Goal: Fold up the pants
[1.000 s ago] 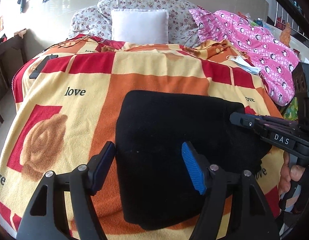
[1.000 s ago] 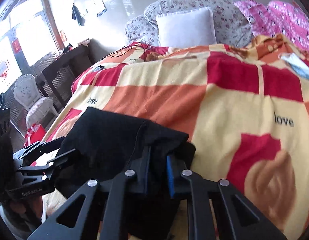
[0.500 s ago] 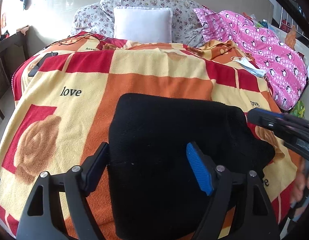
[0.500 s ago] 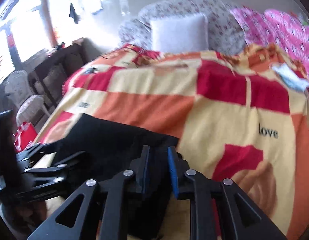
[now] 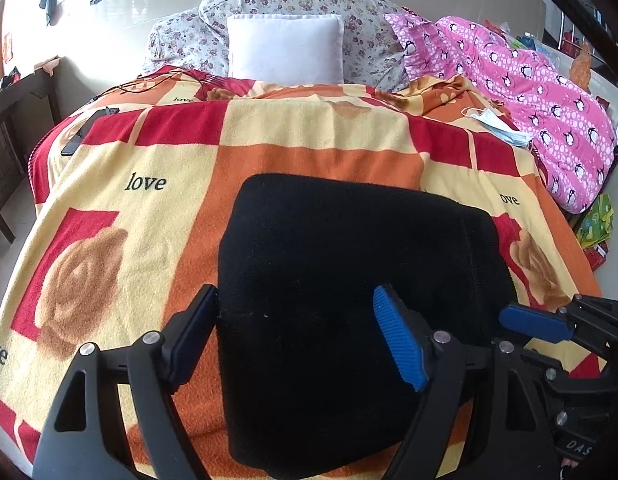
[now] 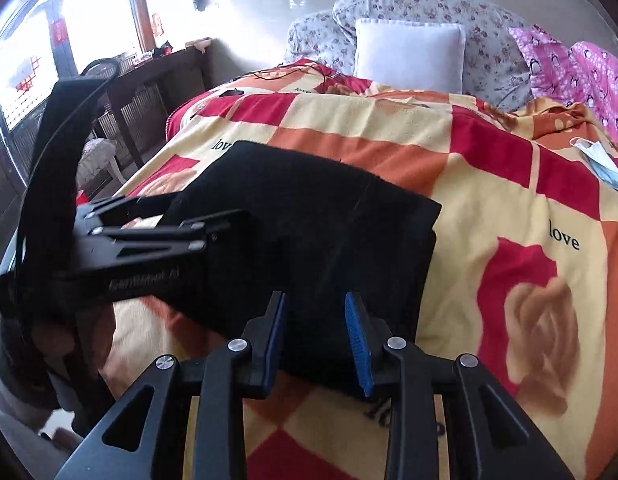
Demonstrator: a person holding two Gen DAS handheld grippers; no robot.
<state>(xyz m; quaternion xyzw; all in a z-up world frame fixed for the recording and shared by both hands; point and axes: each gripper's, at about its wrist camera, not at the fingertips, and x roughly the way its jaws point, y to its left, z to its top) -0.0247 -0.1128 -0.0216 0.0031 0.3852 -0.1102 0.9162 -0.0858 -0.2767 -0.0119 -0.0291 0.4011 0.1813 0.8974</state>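
Black pants (image 5: 349, 280) lie folded in a thick rectangular bundle on the blanket (image 5: 149, 208), near the foot edge of the bed and well short of the white pillow (image 5: 285, 50). Blanket is a red/orange/yellow check w/ rose prints and the word "love".

Left tool (image 5: 305, 332): jaws spread wide, nothing gripped. Its left finger sits just beside the pants' left edge, over the blanket; the right finger w/ the blue ribbed pad is over the middle of the bundle. Can't tell if the fingers touch the cloth. In the right wrist view the same left tool (image 6: 213, 224) comes in from the left side of the pants (image 6: 309, 220), a hand visible under its body.

Right tool (image 6: 315, 332): jaws part open, a clear gap between the blue pads, nothing held. It is at the pants' near edge, toward their right corner; pants fabric shows in the gap. In the left wrist view the right tool (image 5: 537, 330) is just beside the pants' right near corner.

Beyond the pants: floral cushions (image 5: 269, 12) behind the pillow, a pink penguin-print quilt (image 5: 541, 92) to the pants' far right, a face mask (image 5: 497, 124) on the blanket beside that quilt, and a dark phone-like item (image 5: 75, 142) far left near the blanket's edge.
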